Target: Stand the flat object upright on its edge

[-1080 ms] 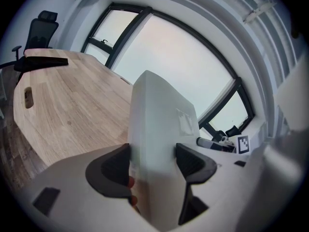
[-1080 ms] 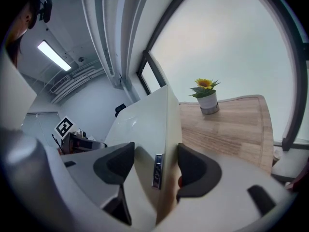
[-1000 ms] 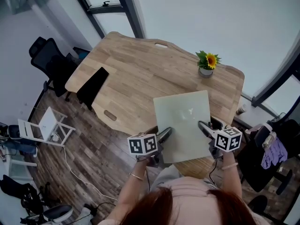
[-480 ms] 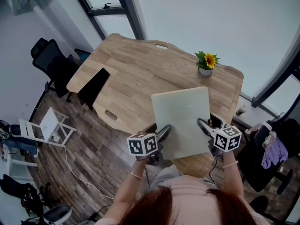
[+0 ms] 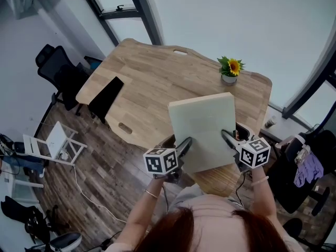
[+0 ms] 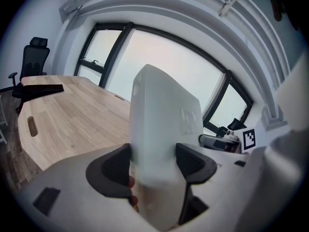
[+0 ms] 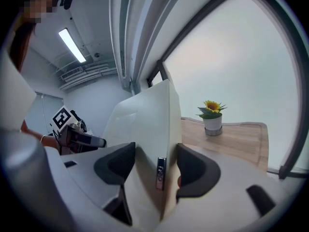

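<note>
The flat object is a pale closed laptop [image 5: 202, 127], tilted up off the wooden table [image 5: 152, 83] with its near edge raised. My left gripper [image 5: 185, 145] is shut on its left side and my right gripper [image 5: 227, 138] on its right side. In the left gripper view the laptop [image 6: 161, 115] rises between the dark pads of the left gripper [image 6: 153, 163], which press on both faces. The right gripper view has the laptop [image 7: 145, 124] edge-on, a port showing, clamped in the right gripper [image 7: 155, 166].
A potted sunflower [image 5: 230, 71] stands at the table's far right edge, just beyond the laptop. A black flat object [image 5: 104, 96] lies on the table's left end. A black office chair [image 5: 55, 72] and a white chair [image 5: 52, 140] stand on the floor at the left.
Held by both grippers throughout, the laptop has tipped up from nearly flat, its near edge lifting. Both grippers have moved slightly forward with it.
</note>
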Available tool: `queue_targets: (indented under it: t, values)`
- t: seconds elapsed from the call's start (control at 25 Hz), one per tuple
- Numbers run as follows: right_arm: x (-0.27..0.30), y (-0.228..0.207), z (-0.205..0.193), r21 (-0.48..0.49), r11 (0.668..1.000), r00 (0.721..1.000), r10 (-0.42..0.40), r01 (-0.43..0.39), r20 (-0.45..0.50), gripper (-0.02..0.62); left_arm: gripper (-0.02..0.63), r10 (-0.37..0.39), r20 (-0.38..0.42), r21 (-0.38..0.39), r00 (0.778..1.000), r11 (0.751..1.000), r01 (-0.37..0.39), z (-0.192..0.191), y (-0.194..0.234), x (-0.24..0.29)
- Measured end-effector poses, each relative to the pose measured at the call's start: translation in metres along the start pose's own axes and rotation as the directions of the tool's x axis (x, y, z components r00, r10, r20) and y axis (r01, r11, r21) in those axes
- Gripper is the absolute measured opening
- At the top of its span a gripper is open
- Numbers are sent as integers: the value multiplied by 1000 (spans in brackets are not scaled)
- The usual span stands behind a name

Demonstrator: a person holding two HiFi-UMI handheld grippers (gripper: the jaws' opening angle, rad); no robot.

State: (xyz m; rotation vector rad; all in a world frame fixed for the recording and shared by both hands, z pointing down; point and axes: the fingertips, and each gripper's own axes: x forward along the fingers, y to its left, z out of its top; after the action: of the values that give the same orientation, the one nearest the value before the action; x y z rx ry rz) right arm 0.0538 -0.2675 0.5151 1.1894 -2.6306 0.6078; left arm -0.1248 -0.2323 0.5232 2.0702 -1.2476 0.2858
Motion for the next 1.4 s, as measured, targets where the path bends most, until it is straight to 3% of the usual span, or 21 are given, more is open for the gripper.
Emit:
queue_targets:
  t: [1.4]
  values:
    - [3,11,31,-153,987,996,-36,49,87,264,284,38,114,157,993,986,-56,32,-2,-11]
